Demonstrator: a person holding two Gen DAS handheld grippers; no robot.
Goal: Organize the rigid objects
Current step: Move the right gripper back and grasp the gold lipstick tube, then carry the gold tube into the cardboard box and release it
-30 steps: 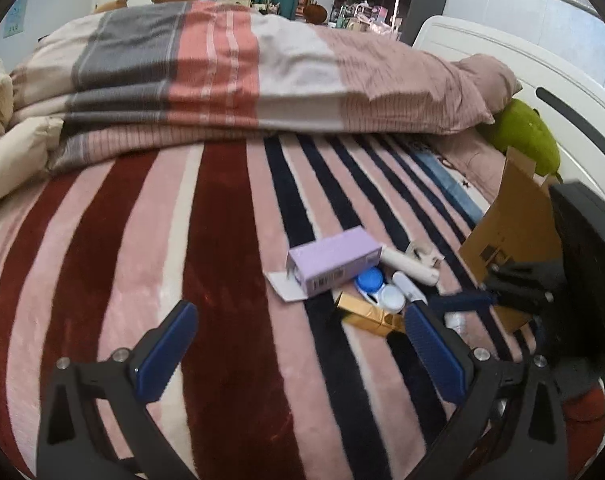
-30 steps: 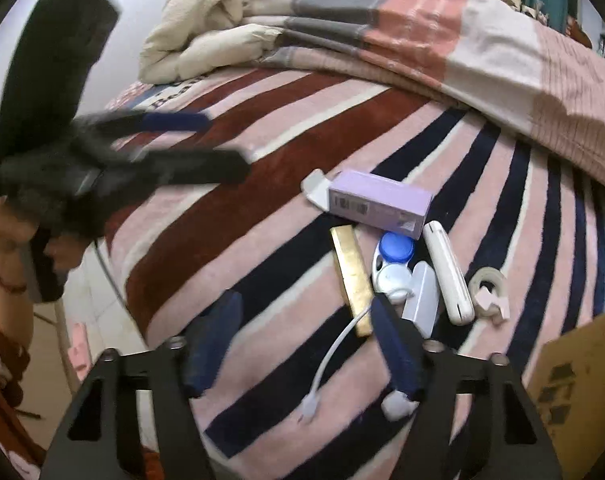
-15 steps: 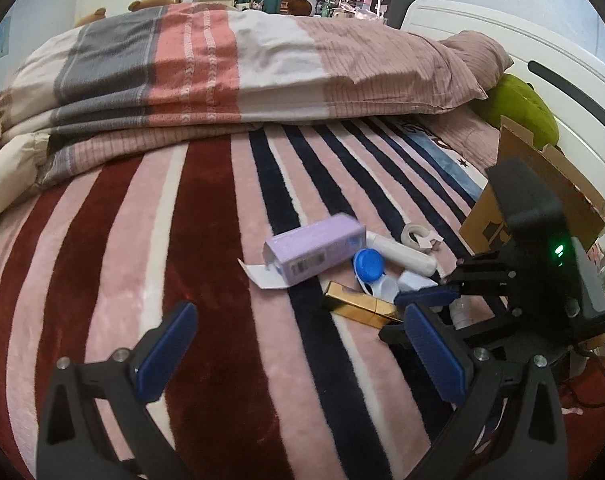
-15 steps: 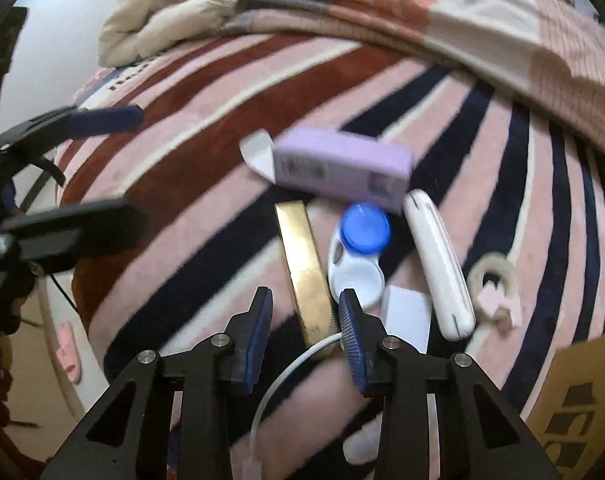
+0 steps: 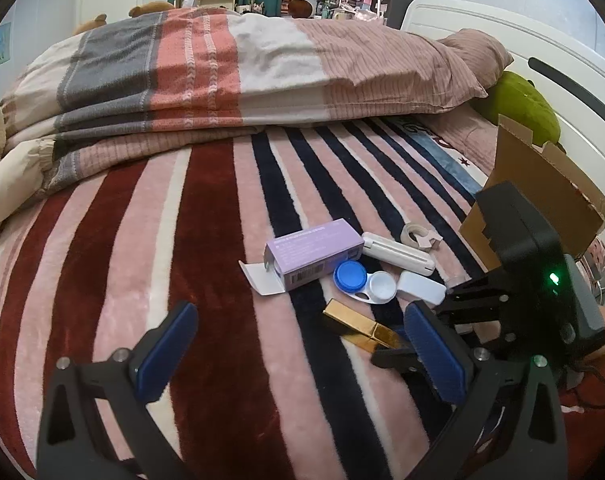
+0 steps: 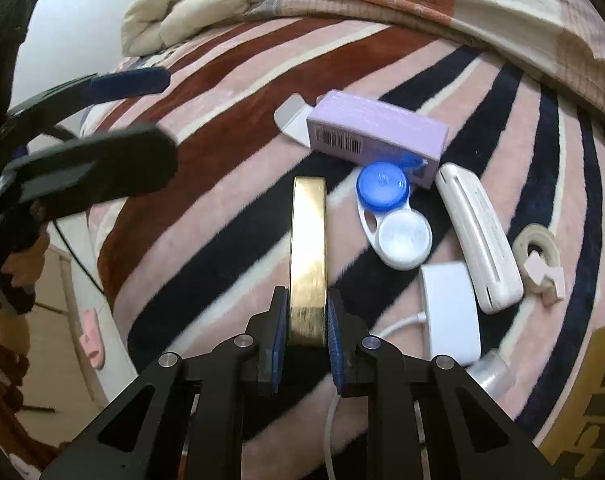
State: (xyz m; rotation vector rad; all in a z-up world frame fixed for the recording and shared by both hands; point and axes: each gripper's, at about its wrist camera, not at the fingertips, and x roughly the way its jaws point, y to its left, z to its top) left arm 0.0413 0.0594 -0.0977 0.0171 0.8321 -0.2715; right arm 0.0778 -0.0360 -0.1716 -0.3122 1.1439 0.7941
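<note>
A gold bar (image 6: 308,236) lies on the striped blanket (image 6: 222,128). My right gripper (image 6: 307,308) has its jaws closing on the bar's near end, and both blue pads press its sides. Beyond it sit a purple carton (image 6: 376,132) with an open flap, a blue-and-white contact lens case (image 6: 390,216), a long white case (image 6: 478,236), a white adapter with cable (image 6: 448,312) and a tape roll (image 6: 538,256). My left gripper (image 5: 298,316) hovers open above the blanket, left of the gold bar (image 5: 358,326), holding nothing.
A cardboard box (image 5: 542,192) stands at the right edge of the bed beside the white headboard (image 5: 502,36). A folded duvet (image 5: 230,68) and a green plush toy (image 5: 526,100) fill the far side. The floor drops off at the left in the right wrist view.
My right gripper came down over the gold bar and shut from wide open onto its near end. The left gripper stayed open and nearly still.
</note>
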